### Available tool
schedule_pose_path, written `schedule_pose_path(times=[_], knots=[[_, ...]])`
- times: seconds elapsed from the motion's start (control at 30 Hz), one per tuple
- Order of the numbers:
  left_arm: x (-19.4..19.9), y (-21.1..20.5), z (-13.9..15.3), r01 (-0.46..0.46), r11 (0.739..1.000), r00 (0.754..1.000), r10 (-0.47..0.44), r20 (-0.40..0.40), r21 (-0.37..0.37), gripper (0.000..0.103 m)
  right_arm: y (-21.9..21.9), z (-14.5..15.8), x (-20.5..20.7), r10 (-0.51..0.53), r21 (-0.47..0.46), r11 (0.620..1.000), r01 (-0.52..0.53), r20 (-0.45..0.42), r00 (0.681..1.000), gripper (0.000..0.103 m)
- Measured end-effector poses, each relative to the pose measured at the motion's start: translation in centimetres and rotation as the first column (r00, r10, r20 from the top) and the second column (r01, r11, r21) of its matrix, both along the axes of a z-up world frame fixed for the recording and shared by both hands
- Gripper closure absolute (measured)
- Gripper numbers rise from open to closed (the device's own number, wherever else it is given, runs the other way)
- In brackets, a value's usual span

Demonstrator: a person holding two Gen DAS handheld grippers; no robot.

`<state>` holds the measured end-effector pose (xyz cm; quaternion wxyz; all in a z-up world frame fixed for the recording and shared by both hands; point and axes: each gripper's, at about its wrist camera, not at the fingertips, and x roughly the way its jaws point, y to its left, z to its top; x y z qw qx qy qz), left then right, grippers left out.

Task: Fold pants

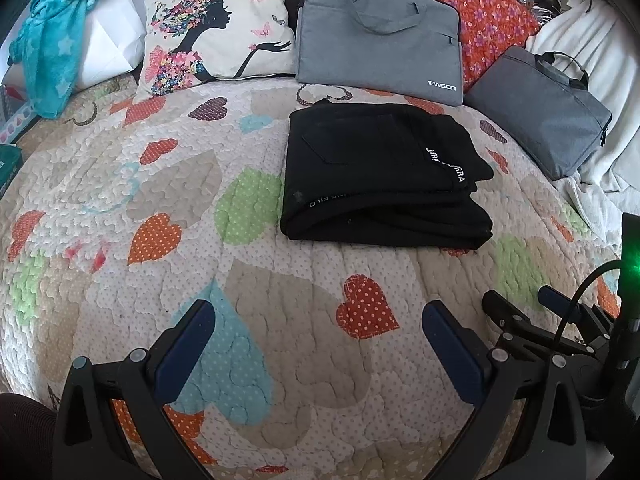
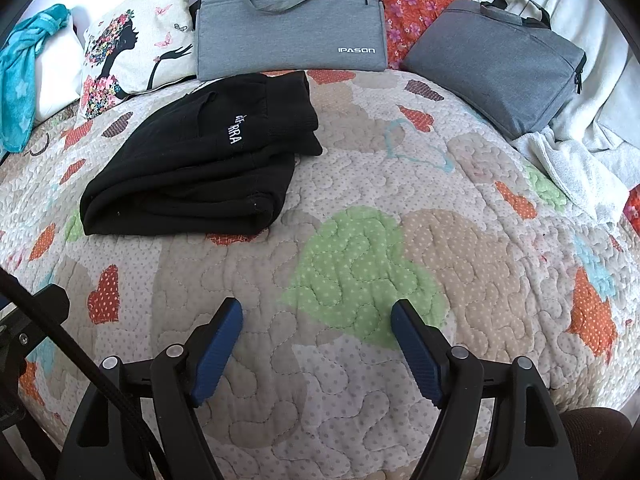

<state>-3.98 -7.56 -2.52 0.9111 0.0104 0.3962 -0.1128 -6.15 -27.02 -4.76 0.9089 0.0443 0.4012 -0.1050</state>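
Folded pants [image 1: 380, 176] on quilt [image 1: 280, 360]; pillow [image 1: 216, 28] at eleven o'clock, laptop bag [image 1: 380, 36] at twelve behind.

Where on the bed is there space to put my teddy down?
Bare quilt lies in front of the black pants, and to their right, up to the dark grey bag. The head end is crowded: pillow, IPASON bag, towel.

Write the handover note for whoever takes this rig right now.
Left gripper: jaws open, empty, above the quilt.
Right gripper: jaws open, empty, also above bare quilt.
Black pants: lying folded in a compact stack on the quilt, just in front of the grey laptop bag; neither gripper touches them.
Done: the folding looks finished.
Left: at most, square up the stack's uneven edges.
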Motion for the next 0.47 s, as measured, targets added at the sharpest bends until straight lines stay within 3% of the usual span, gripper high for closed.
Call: schedule_pose_path(times=[0.47], knots=[[-0.05,-0.04,-0.31,0.006,1.0,1.0,-0.006,-0.004,0.005,0.0,0.04,-0.06,0.01,-0.001,0.0,1.0,0.001,0.001,1.0,0.02]])
